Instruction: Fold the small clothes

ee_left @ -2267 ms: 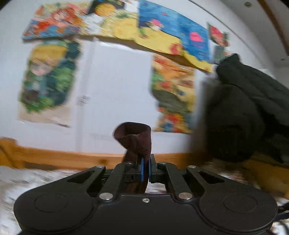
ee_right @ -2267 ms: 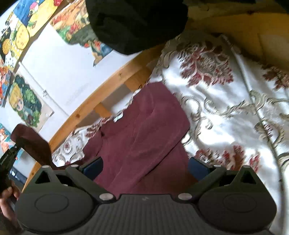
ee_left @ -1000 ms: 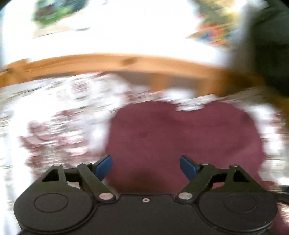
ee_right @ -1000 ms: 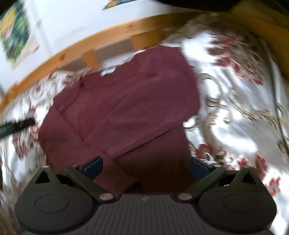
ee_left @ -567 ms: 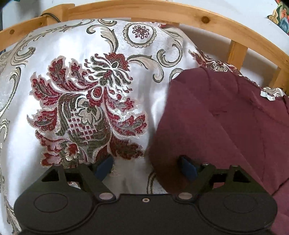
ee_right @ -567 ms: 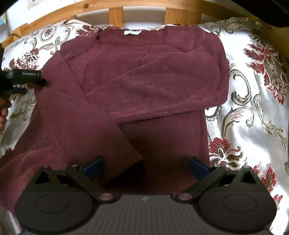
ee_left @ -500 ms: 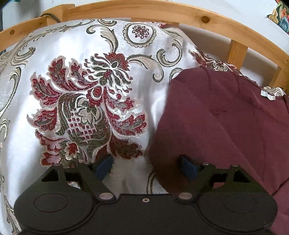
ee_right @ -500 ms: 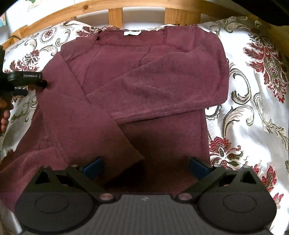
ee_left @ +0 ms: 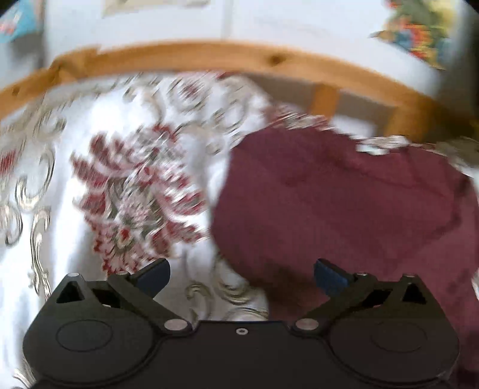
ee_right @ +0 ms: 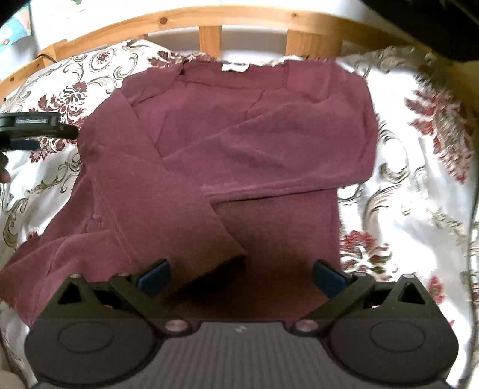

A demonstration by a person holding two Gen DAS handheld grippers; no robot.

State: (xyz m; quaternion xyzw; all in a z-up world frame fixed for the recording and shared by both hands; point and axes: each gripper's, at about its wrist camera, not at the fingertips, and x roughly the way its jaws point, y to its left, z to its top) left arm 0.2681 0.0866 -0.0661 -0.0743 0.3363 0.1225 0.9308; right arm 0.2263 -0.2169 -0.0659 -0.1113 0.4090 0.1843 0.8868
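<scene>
A maroon long-sleeved top (ee_right: 239, 143) lies flat on the patterned bedspread (ee_right: 419, 185), collar toward the wooden rail. Both sleeves are folded across its body. My right gripper (ee_right: 241, 276) is open and empty, hovering over the top's lower hem. My left gripper (ee_left: 241, 275) is open and empty at the top's left edge (ee_left: 344, 203), its view blurred. The left gripper also shows at the left of the right wrist view (ee_right: 36, 125), beside the left shoulder.
A curved wooden bed rail (ee_right: 209, 18) with slats runs behind the bedspread. A white wall with colourful posters (ee_left: 419, 39) stands beyond. A dark garment (ee_right: 434, 18) hangs at the upper right.
The left gripper let go of the sleeve it held up and now sits open at the top's left edge, lifting back slightly. The right gripper swung to face the laid-out top.
</scene>
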